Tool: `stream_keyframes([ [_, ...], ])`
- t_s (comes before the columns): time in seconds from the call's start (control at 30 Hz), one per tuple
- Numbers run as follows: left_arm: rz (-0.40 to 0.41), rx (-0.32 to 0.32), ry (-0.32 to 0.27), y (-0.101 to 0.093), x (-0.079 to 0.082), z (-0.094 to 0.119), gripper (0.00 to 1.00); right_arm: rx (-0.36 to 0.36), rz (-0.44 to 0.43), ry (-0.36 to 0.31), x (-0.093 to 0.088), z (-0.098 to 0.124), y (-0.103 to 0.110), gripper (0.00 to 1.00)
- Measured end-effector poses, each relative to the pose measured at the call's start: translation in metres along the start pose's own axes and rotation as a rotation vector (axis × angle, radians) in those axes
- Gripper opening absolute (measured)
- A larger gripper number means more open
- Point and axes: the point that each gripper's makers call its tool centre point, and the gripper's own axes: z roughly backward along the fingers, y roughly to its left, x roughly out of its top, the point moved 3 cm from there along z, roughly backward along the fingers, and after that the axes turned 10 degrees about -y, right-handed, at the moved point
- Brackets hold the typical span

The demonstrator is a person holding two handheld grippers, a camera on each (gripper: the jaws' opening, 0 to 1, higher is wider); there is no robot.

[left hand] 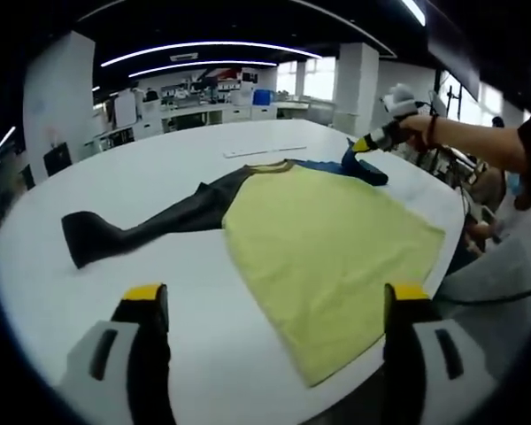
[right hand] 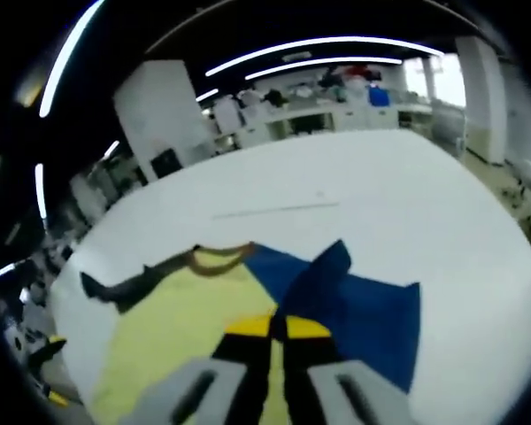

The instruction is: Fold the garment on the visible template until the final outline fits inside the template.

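Left gripper view: my left gripper (left hand: pixel 270 305) hangs with jaws spread wide over the near edge of the white table (left hand: pixel 115 190), nothing between them. Beyond lies the garment (left hand: pixel 327 239), yellow body flat, dark sleeve (left hand: pixel 146 230) stretched leftward. At its far corner my right gripper (right hand: pixel 277 329), jaws pressed together, pinches the blue sleeve (right hand: pixel 345 301), lifting a fold.
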Motion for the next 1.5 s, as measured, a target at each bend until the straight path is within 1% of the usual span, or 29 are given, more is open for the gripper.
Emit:
stream_keyframes([
  [0.17,-0.001,0.009,-0.006,0.001,0.001,-0.001,0.99,0.029,0.005,0.004,0.001,-0.010,0.015,0.00],
  [0.23,-0.001,0.011,-0.003,0.001,0.001,0.000,0.99,0.040,0.002,0.005,0.000,-0.012,0.026,0.00],
  [0.3,0.000,0.011,-0.002,0.002,-0.001,0.000,0.99,0.051,0.004,0.009,0.001,-0.015,0.030,0.00],
  [0.37,0.002,0.014,-0.001,0.003,-0.001,0.000,0.99,0.059,0.007,0.012,0.000,-0.017,0.035,0.00],
  [0.47,0.005,0.017,0.000,0.003,-0.002,0.001,0.98,0.075,0.015,0.018,-0.003,-0.020,0.049,0.00],
  [0.7,0.001,0.014,0.002,0.004,-0.004,0.001,0.96,0.109,0.024,0.037,-0.005,-0.031,0.066,0.00],
  [0.8,0.006,0.013,-0.006,0.004,-0.003,0.001,0.97,0.129,0.032,0.043,-0.006,-0.036,0.079,0.00],
  [0.93,0.004,0.011,-0.008,0.003,-0.003,0.000,0.96,0.149,0.038,0.049,-0.009,-0.039,0.093,0.00],
  [1.03,0.007,0.012,-0.008,0.004,-0.004,0.000,0.96,0.160,0.041,0.053,-0.008,-0.043,0.097,0.00],
  [1.13,0.006,0.015,-0.004,0.008,-0.008,0.001,0.96,0.181,0.056,0.053,-0.011,-0.044,0.112,0.00],
  [1.3,0.009,0.019,-0.005,0.010,-0.008,0.002,0.96,0.209,0.063,0.062,-0.016,-0.045,0.129,0.00],
  [1.5,0.010,0.020,-0.005,0.011,-0.008,0.002,0.95,0.236,0.076,0.065,-0.019,-0.049,0.144,0.00],
])
